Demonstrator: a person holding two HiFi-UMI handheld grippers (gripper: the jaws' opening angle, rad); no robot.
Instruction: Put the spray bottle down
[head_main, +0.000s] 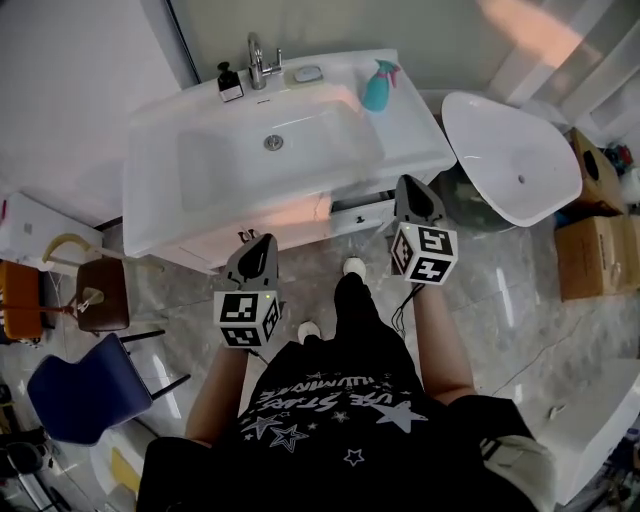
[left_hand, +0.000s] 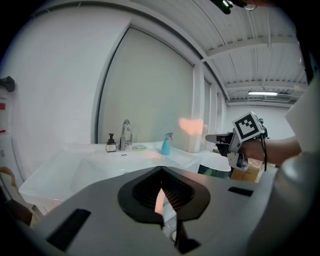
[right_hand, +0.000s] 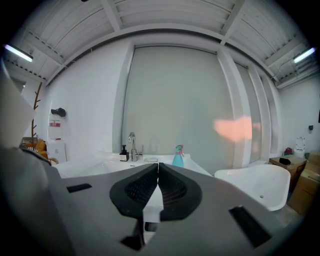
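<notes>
The teal spray bottle (head_main: 378, 86) with a pink trigger stands upright on the back right corner of the white washbasin (head_main: 150, 180), held by nothing. It also shows in the left gripper view (left_hand: 165, 144) and the right gripper view (right_hand: 178, 156), far ahead of the jaws. My left gripper (head_main: 262, 240) hangs in front of the basin's front edge, shut and empty (left_hand: 161, 172). My right gripper (head_main: 412, 182) is by the basin's front right corner, its jaws pressed together with nothing between them (right_hand: 158, 167). Both point toward the basin, well short of the bottle.
A faucet (head_main: 257, 60), a dark soap bottle (head_main: 229, 83) and a soap dish (head_main: 307, 73) line the basin's back edge. A white oval tub (head_main: 510, 160) stands to the right, with cardboard boxes (head_main: 590, 250) beyond. A blue chair (head_main: 80, 390) and a brown stool (head_main: 100, 295) are at the left.
</notes>
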